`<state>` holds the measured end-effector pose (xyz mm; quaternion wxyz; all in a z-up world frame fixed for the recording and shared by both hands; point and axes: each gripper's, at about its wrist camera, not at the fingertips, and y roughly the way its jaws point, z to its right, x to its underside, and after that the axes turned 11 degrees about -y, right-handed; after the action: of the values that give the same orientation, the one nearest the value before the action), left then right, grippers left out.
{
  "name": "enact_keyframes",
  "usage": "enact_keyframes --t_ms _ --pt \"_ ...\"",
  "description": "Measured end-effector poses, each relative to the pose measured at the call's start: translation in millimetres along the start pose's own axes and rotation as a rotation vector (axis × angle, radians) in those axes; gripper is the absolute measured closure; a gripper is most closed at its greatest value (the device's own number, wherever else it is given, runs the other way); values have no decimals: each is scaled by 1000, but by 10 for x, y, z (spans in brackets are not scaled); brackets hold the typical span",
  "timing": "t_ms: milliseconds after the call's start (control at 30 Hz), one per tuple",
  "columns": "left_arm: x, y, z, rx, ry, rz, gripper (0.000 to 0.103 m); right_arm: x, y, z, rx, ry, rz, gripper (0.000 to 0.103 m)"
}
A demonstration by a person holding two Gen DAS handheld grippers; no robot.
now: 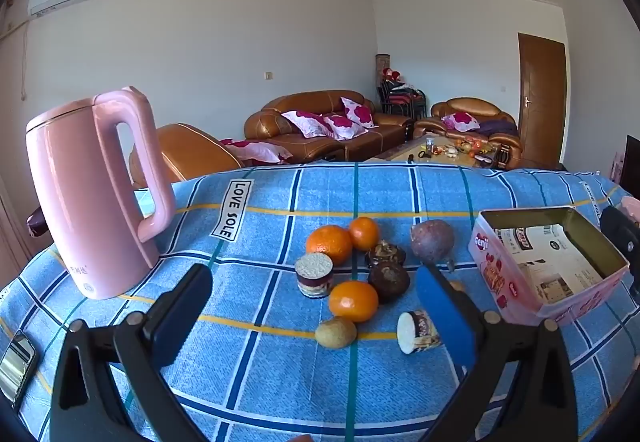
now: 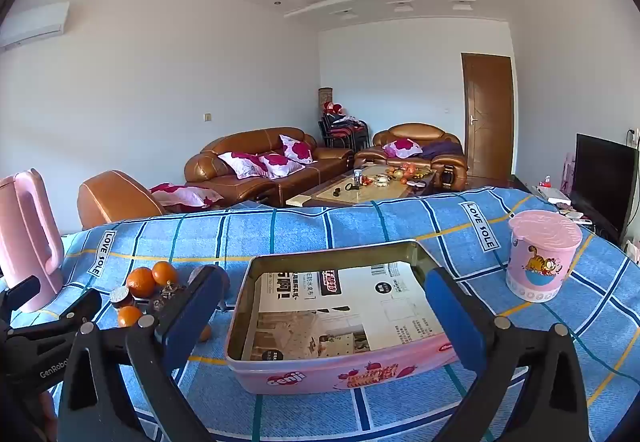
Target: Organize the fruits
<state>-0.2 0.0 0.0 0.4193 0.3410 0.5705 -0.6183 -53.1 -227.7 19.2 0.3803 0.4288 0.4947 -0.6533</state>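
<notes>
A blue checked cloth covers the counter (image 1: 256, 382), sofas behind. From the left wrist view, the left tongs (image 1: 316, 306) hang spread wide and empty over the clustered fruits (image 1: 354, 300), a pink kettle (image 1: 92, 194) well to the left. Picking hasn't begun; next I'd expect closing on one orange.

From the right wrist view, the right tongs (image 2: 324, 306) gape, empty, above the open pink tin (image 2: 340, 374); free cloth lies around it.

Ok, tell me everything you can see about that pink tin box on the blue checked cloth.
The pink tin box is a shallow rectangular container with rounded corners, lidless and upright on the blue checked cloth. Its pink outer wall carries red fruit pictures and white lettering; the inner walls look dull golden metal. Printed paper lines the bottom; no fruit inside. It sits right of the fruit cluster, and neither claw touches it.
</notes>
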Motion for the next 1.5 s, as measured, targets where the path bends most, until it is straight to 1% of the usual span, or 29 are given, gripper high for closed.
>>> enact_keyframes --t_ms 67,100,200,233,333,667,1500 --pt "3 -9 4 -1 -2 1 0 1 1 6 0 4 1 1" --pt "-2 6 -2 7 -11 -20 0 2 1 9 0 4 1 1" --pt "0 2 27 6 3 -16 0 1 6 8 7 -1 -1 1" --pt "-7 18 -6 10 -18 -24 0 -1 6 7 8 -1 -1 1" --pt "15 9 29 16 -7 -23 0 11 66 -8 5 3 0 1" --pt "8 -28 62 24 12 -19 0 -4 23 38 0 12 -2 1" --pt "12 -24 81 26 17 -23 0 -13 1 51 -5 12 -1 1"
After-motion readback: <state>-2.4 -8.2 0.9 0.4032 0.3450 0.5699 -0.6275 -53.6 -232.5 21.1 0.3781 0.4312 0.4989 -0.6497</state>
